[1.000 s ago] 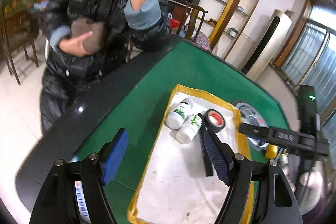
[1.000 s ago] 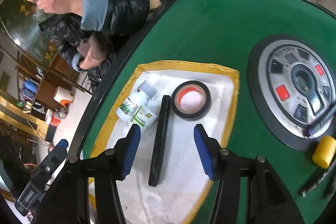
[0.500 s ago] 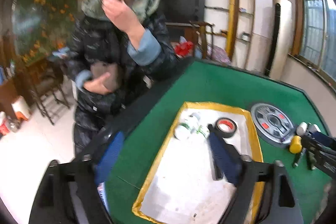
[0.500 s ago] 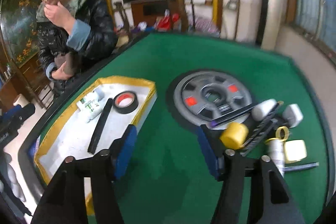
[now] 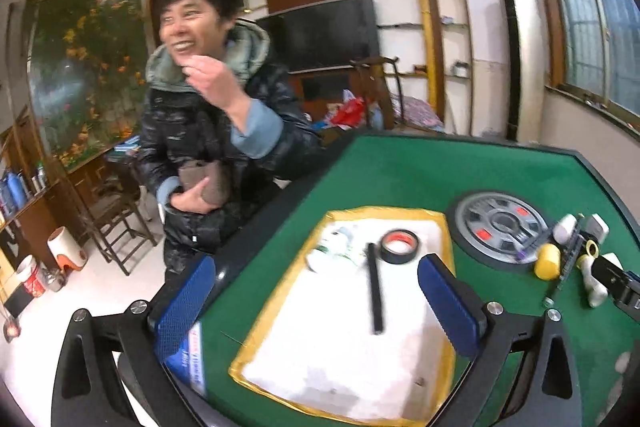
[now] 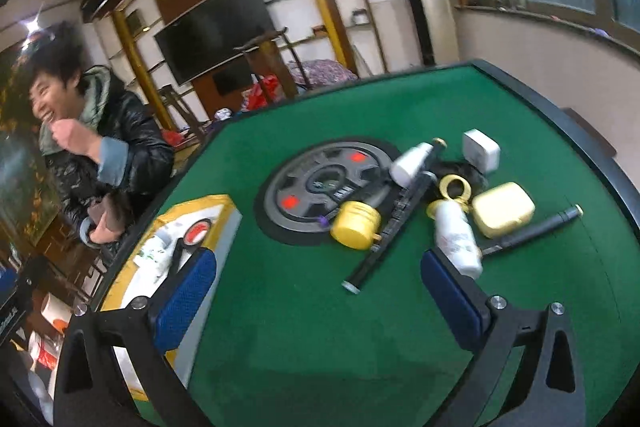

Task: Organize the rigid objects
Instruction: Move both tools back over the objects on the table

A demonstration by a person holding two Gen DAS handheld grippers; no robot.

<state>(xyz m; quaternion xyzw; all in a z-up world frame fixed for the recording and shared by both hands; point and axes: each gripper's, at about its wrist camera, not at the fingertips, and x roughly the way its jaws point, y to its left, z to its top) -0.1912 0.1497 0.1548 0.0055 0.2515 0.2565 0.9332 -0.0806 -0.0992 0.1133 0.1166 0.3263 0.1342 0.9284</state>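
Observation:
A white tray with a yellow rim [image 5: 344, 347] [image 6: 224, 205] lies on the green table. It holds two white bottles [image 5: 332, 251], a black tape roll [image 5: 398, 246] and a black bar [image 5: 375, 293]. My left gripper [image 5: 316, 311] is open and empty above the tray's near half. My right gripper [image 6: 316, 299] is open and empty over bare green felt. Ahead of it lie a yellow jar [image 6: 356, 225], a white bottle [image 6: 456, 241], a black rod [image 6: 390, 227], a yellow case [image 6: 502, 209], a white box [image 6: 480, 149], a black pen [image 6: 532, 229] and another white bottle [image 6: 412, 159].
A grey weight plate [image 6: 320, 187] [image 5: 500, 227] lies mid-table beside the tray. A person in a black jacket [image 5: 208, 131] stands at the table's far left edge. The table's dark rim [image 6: 560, 131] curves round on the right.
Both grippers have pulled back and risen. The right gripper has swung right, from over the tray to the pile of loose objects. Both stay open and empty.

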